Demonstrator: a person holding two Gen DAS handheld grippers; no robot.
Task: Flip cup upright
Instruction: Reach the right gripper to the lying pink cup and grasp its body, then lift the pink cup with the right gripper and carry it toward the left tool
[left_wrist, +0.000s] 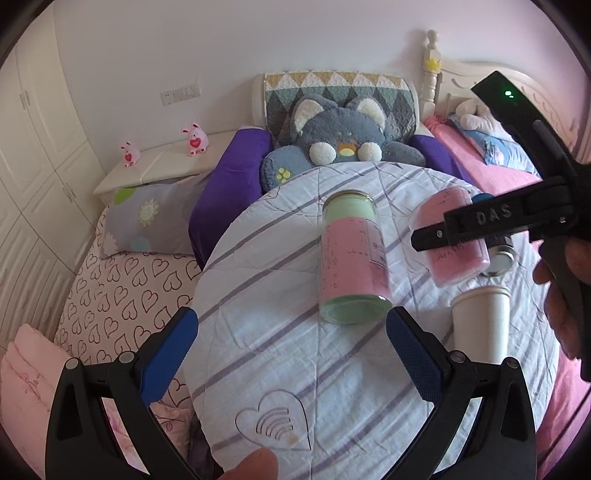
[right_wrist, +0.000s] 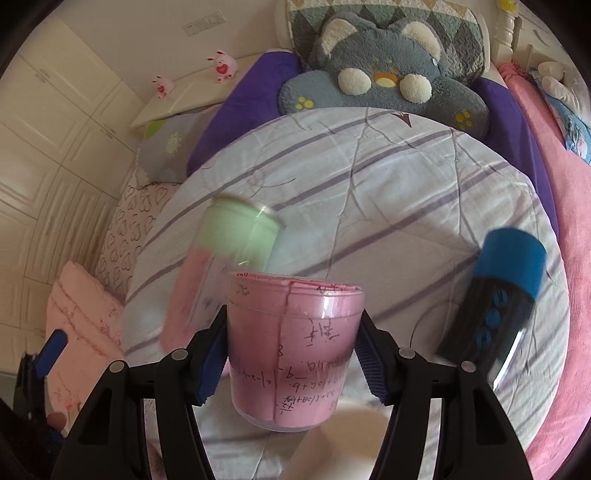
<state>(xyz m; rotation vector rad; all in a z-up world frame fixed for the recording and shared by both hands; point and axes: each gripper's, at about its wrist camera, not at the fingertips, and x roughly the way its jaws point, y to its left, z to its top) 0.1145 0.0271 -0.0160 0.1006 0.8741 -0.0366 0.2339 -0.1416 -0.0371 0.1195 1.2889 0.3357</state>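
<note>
Gripping pink cup (right_wrist: 291, 350) w/ right gripper (right_wrist: 291, 363), pads on both sides, cup lifted off quilt (right_wrist: 406, 177), tilted. Left gripper (left_wrist: 291, 354) wide apart, holding nothing. Green jar (left_wrist: 351, 258) lies on side on quilt; white cup (left_wrist: 480, 321) nearby.

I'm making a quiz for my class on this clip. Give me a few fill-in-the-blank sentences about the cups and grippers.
1. The right gripper is shut on the ____ cup.
2. The left gripper is ____ and holds nothing.
3. The tall jar, green at both ends, lies on its ____ on the striped quilt.
4. The plush toy behind the quilt is mostly ____.

Missing words: pink; open; side; grey
</note>
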